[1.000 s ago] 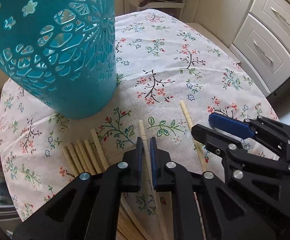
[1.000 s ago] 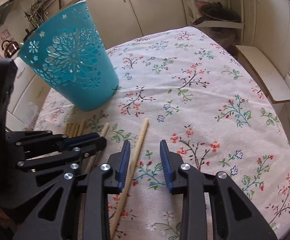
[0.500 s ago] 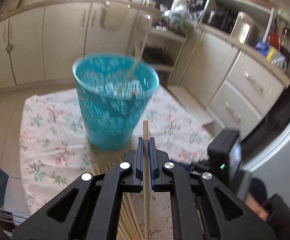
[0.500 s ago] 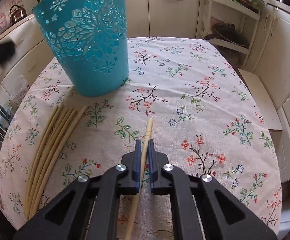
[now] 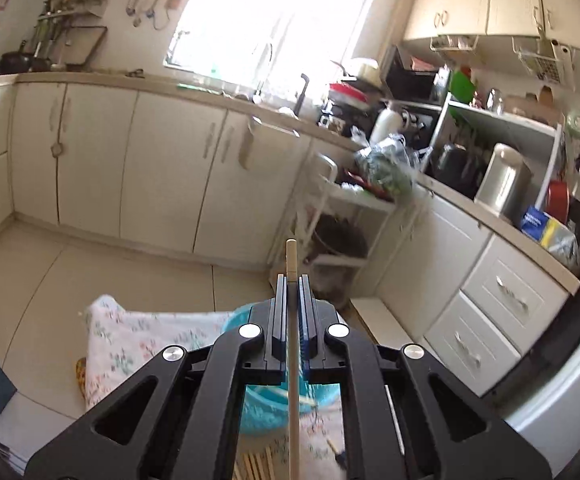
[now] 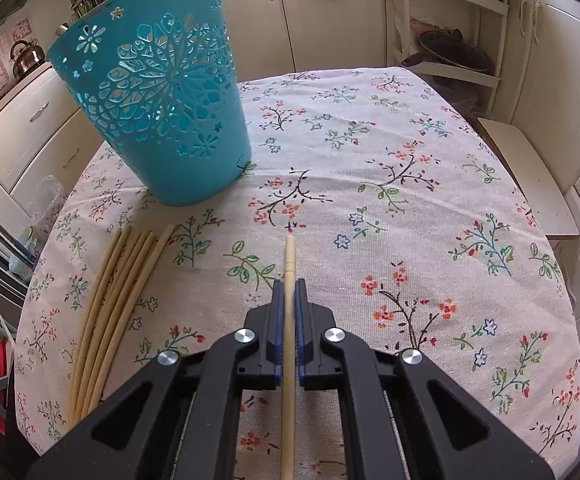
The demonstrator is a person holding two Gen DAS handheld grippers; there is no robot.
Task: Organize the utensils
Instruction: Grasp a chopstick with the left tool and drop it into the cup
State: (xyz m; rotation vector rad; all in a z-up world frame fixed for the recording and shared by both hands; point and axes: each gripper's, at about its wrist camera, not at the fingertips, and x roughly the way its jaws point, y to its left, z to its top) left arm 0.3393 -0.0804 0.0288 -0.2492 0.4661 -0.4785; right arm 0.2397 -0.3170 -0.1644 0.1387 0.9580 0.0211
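My left gripper (image 5: 291, 280) is shut on a pale wooden chopstick (image 5: 291, 258) and is held high, facing the kitchen wall. Below it the teal cut-out basket (image 5: 263, 410) shows between the arms, with a stick inside. My right gripper (image 6: 288, 282) is shut on another chopstick (image 6: 289, 256) low over the floral tablecloth (image 6: 390, 208). The teal basket (image 6: 157, 92) stands to the upper left of it. Several more chopsticks (image 6: 113, 300) lie side by side on the cloth at the left.
White cabinets (image 5: 101, 160) and a cluttered counter (image 5: 470, 184) ring the room. A white corner shelf (image 6: 446, 28) holds a dark pan behind the table. A white bench (image 6: 530, 176) stands past the table's right edge.
My left gripper rose from the table with its chopstick to above the basket and tipped up. My right gripper shut on the chopstick that lay between its jaws.
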